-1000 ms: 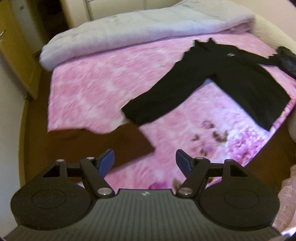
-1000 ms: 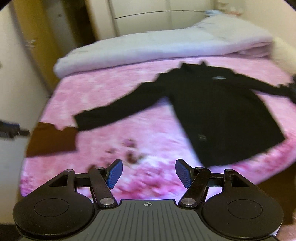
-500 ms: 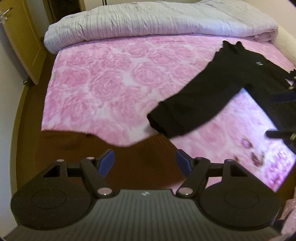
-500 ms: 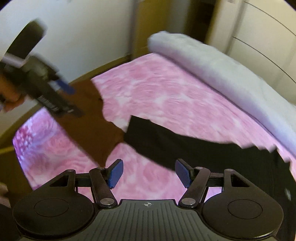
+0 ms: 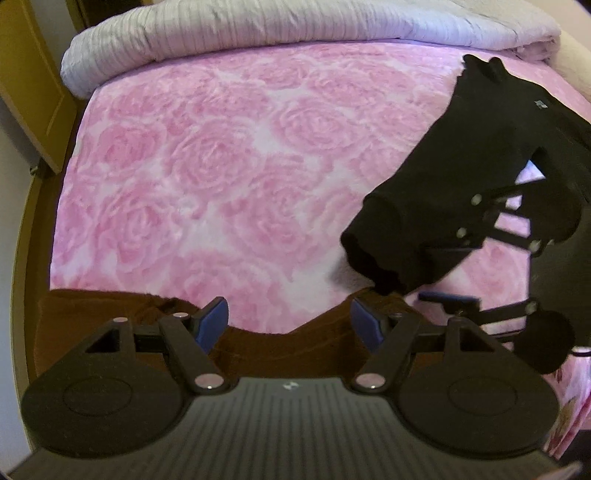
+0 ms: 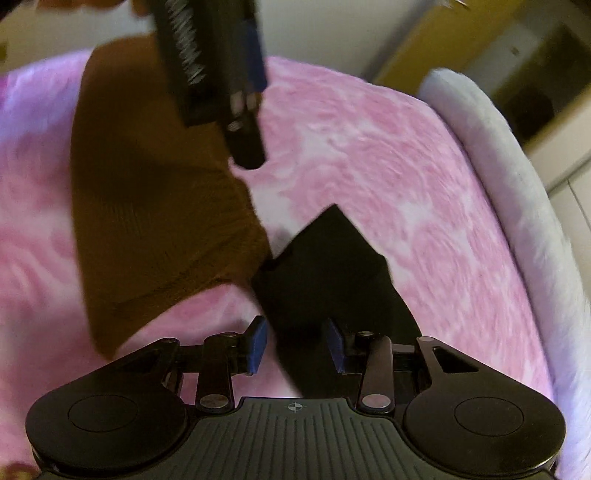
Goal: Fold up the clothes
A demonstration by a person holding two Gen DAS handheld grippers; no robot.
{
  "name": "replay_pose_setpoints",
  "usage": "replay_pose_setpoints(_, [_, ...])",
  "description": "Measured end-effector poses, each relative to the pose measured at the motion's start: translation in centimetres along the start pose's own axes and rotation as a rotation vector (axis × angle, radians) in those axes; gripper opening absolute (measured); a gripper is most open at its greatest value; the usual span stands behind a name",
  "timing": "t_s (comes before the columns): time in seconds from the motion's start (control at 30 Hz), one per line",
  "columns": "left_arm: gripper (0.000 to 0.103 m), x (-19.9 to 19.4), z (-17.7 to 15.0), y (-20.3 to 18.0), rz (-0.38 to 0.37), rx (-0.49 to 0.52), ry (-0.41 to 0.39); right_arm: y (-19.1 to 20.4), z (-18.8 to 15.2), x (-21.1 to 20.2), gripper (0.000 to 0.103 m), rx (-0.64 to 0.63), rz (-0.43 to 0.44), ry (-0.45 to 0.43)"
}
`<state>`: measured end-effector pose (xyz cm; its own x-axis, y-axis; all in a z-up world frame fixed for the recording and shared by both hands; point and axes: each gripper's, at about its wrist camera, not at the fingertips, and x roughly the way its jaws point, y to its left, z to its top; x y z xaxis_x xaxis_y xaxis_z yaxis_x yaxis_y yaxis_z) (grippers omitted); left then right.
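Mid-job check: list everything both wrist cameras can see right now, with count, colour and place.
black top: one, black, spread on the right of the bed; its sleeve runs between the right gripper's pads
brown garment: one, brown, at the bed's near edge beside the sleeve cuff
bedspread: one, pink rose print, covering the bed
duvet: one, pale grey, bunched along the far end of the bed
door: one, yellow wood, left of the bed
left gripper: one, black with blue pads, open over the brown garment
right gripper: one, black with blue pads, jaws just been closing around the sleeve, not yet pressing
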<state>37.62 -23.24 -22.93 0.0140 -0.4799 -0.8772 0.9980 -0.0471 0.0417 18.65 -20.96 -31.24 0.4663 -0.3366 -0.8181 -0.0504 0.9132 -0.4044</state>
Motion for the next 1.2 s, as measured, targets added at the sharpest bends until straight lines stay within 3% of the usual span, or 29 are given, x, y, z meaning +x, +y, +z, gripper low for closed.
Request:
replay_pose_setpoints(0.13, [0.07,0.3,-0.2,0.9,0.014,-0.036,0.008,1.3,-0.4,2.5,0.043,-0.133,-0.035,-0.007])
replay_pose_setpoints(0.17, [0.069,0.2,-0.2,1.1,0.017,-0.047,0.009,0.7,-0.3,2.5,0.042,-0.104,-0.024,-0.007])
replay_pose_setpoints(0.27, [0.069,0.0,-0.1,1.6,0.026,-0.076,0.01,-0.9,-0.1,2.6,0.017,-0.016,0.009,-0.006])
replay_pose_setpoints(0.4, [0.069,-0.6,0.4,1.2,0.03,-0.084,-0.004,-4.2,0.2,0.1,0.011,0.106,0.002,-0.079])
replay_pose_setpoints(0.53, [0.069,-0.7,2.1,-0.6,0.005,-0.07,-0.017,-10.6,-0.6,-4.5,0.011,0.371,-0.022,-0.185])
replay_pose_setpoints(0.67, [0.069,-0.5,4.6,-3.7,-0.033,-0.039,-0.038,-18.4,-4.1,-9.8,0.011,0.698,-0.046,-0.308])
replay_pose_setpoints(0.8, [0.069,-0.4,7.7,-8.0,-0.064,0.014,-0.071,-26.6,-10.1,-15.2,0.011,0.941,-0.102,-0.422])
replay_pose_setpoints(0.97, [0.069,-0.5,12.6,-15.2,-0.088,0.053,-0.12,-36.2,-22.1,-22.8,0.011,1.123,-0.282,-0.542])
replay_pose_setpoints(1.07, [0.069,0.4,15.0,-20.8,-0.085,0.086,-0.122,-39.8,-30.7,-26.1,0.011,1.174,-0.404,-0.56])
replay_pose_setpoints(1.2, [0.069,2.1,17.9,-29.0,-0.092,0.084,-0.091,-42.6,-43.1,-27.0,0.011,1.28,-0.524,-0.508])
